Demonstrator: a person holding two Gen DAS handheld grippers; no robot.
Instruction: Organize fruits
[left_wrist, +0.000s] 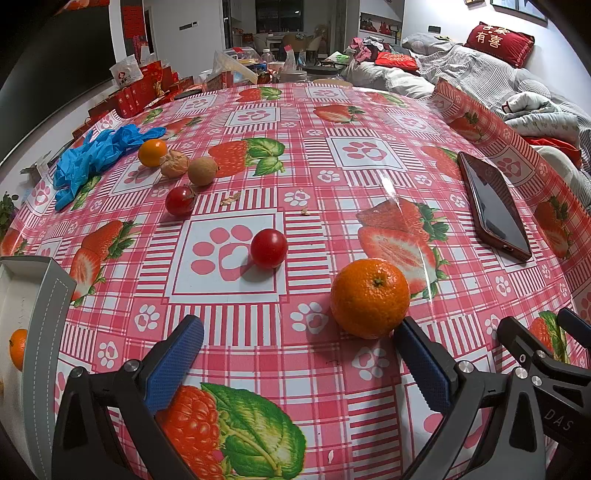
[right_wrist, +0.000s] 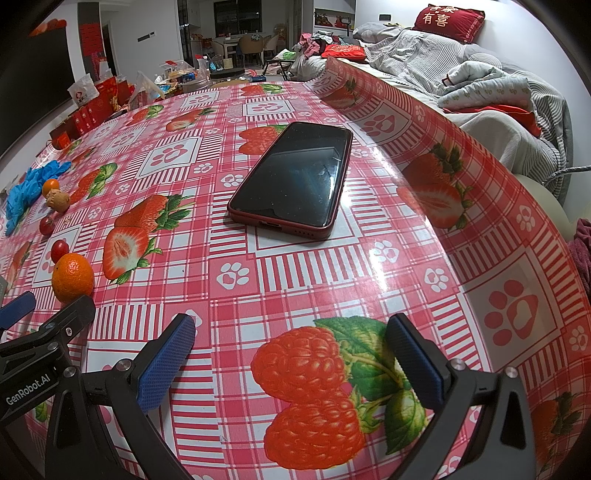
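The orange (left_wrist: 370, 297), firm, round and apt to roll, sits near the phone (left_wrist: 493, 205); grip across its middle. Left gripper (left_wrist: 299, 354) and right gripper (right_wrist: 291, 350) are both spread, empty.

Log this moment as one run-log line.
left gripper: open, empty | right gripper: open, empty | orange: on table, by left fingers | phone: ahead of right

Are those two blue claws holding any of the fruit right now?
No. The left gripper is open, its right finger just beside the big orange. The right gripper is open over bare tablecloth.
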